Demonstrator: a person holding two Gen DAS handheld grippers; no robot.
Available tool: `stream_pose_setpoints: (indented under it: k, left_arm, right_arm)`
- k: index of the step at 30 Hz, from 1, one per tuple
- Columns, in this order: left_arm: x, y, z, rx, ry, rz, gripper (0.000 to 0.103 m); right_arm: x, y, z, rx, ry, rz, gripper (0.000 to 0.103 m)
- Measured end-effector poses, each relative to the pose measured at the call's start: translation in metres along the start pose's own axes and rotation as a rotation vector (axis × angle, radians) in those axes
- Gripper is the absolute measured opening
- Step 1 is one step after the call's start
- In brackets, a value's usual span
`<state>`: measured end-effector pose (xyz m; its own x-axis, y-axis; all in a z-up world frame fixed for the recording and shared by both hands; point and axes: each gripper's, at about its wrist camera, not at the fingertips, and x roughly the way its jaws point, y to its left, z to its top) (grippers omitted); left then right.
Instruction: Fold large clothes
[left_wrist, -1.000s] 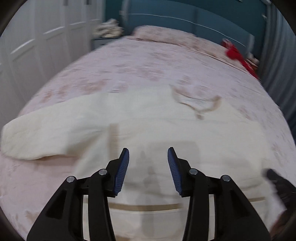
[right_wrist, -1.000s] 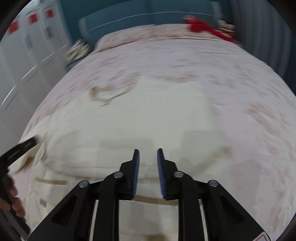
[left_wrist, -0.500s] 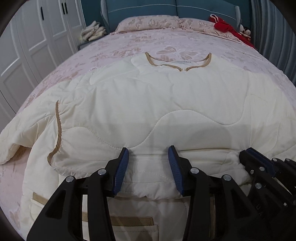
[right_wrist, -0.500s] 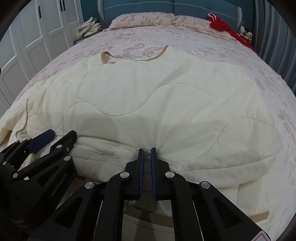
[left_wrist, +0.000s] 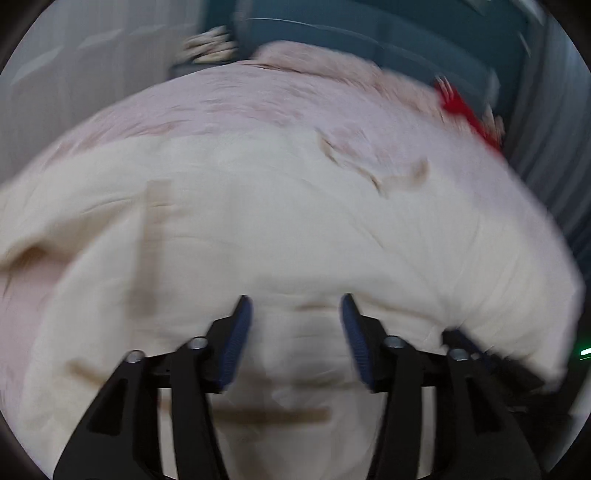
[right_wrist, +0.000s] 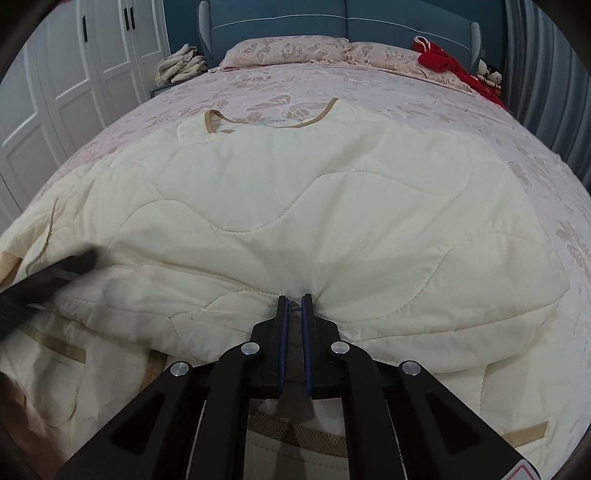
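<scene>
The right hand-held gripper (right_wrist: 291, 301) pinches the quilted jacket (right_wrist: 332, 206) fold while the left hand-held gripper (left_wrist: 295, 314) opens – seemingly empty, blurred – so the fold may slump unevenly.

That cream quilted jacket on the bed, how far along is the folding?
Done: the cream quilted jacket's bottom part is folded up over its body. In hand: the right gripper pinches that folded edge; the left gripper's jaws are opening, pads off the cloth. Left: it is wide, collar showing, so more folds seem needed.
</scene>
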<state>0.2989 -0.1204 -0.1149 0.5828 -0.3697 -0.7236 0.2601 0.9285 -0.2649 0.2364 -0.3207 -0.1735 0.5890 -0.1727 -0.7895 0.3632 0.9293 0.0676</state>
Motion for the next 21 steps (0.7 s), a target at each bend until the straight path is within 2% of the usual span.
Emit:
stream_pose_setpoints:
  k: [2,4,6,8,10,14,17,19,21]
  left_arm:
    - [-0.036,0.049,0.01,-0.132,-0.068,0.01,0.097]
    - [-0.067,0.11,0.019,-0.25,-0.125,0.067,0.098]
    - [-0.084,0.178,0.028,-0.36,-0.123,0.127,0.098]
    - [-0.097,0.258,0.033,-0.502,-0.112,0.225,0.098]
    - [-0.109,0.336,0.032,-0.648,-0.126,0.324,0.098]
    - [-0.116,0.423,0.032,-0.781,-0.125,0.457,0.098]
    - [-0.105,0.454,0.035,-0.801,-0.094,0.463,0.098]
    - [-0.099,0.46,0.04,-0.795,-0.099,0.463,0.098]
    - [-0.093,0.457,0.049,-0.754,-0.099,0.458,0.09]
  right_arm:
    - [-0.001,-0.005,0.001,0.023,0.005,0.028,0.005]
    - [-0.008,-0.008,0.006,0.05,0.029,0.043,0.007]
    - [-0.023,-0.007,0.007,0.084,0.05,0.028,0.027]
    - [-0.048,-0.002,0.0,0.114,0.036,-0.018,0.092]
    - [-0.076,0.01,-0.015,0.096,-0.008,-0.065,0.095]
    - [-0.106,0.042,-0.046,-0.018,0.007,-0.088,0.094]
    - [-0.119,0.059,-0.062,-0.057,0.028,-0.069,0.094]
    - [-0.125,0.069,-0.068,-0.072,0.047,-0.055,0.094]
    - [-0.132,0.074,-0.073,-0.078,0.062,-0.042,0.094]
